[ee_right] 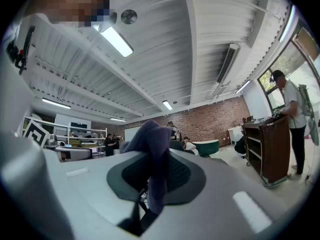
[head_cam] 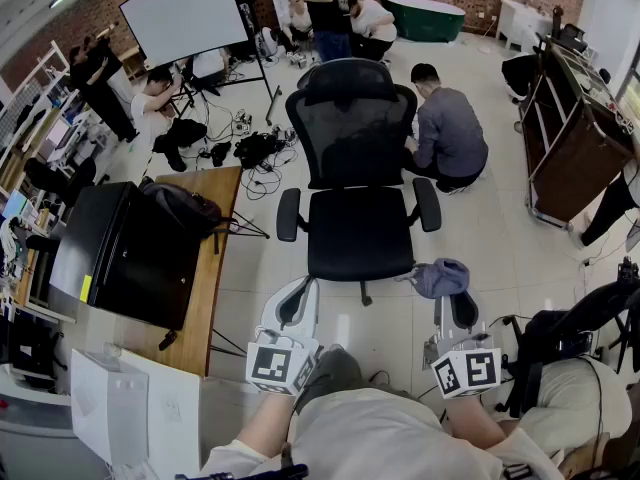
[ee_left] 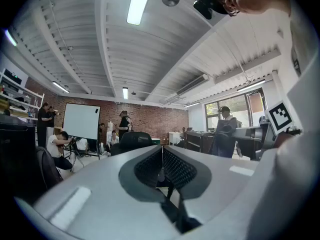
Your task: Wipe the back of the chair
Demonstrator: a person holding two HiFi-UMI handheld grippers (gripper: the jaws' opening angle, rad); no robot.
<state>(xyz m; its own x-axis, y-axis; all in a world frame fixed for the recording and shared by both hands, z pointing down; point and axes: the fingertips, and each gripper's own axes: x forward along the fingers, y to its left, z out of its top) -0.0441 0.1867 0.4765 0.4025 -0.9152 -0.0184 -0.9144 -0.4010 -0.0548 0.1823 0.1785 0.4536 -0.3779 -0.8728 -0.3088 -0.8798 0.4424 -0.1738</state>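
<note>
A black mesh office chair (head_cam: pixel 357 158) stands on the tiled floor ahead of me, seat toward me and its back (head_cam: pixel 358 118) beyond; it shows small and far off as the chair (ee_left: pixel 133 139) in the left gripper view. My left gripper (head_cam: pixel 298 293) hovers before the seat's left front corner, and this left gripper (ee_left: pixel 161 171) has its jaws shut with nothing between them. My right gripper (head_cam: pixel 453 300) is held off the seat's right front corner. The right gripper (ee_right: pixel 152 184) is shut on a blue-grey cloth (ee_right: pixel 152 149), which shows bunched over the jaw tips as the cloth (head_cam: pixel 440 277).
A wooden table (head_cam: pixel 215 278) with a black case (head_cam: pixel 125 253) stands at the left, a white box (head_cam: pixel 130 408) below it. A person (head_cam: pixel 448 133) crouches right behind the chair. A brown cart (head_cam: pixel 575 143) and dark bags (head_cam: pixel 565 338) are on the right. Cables (head_cam: pixel 255 153) lie beyond the table.
</note>
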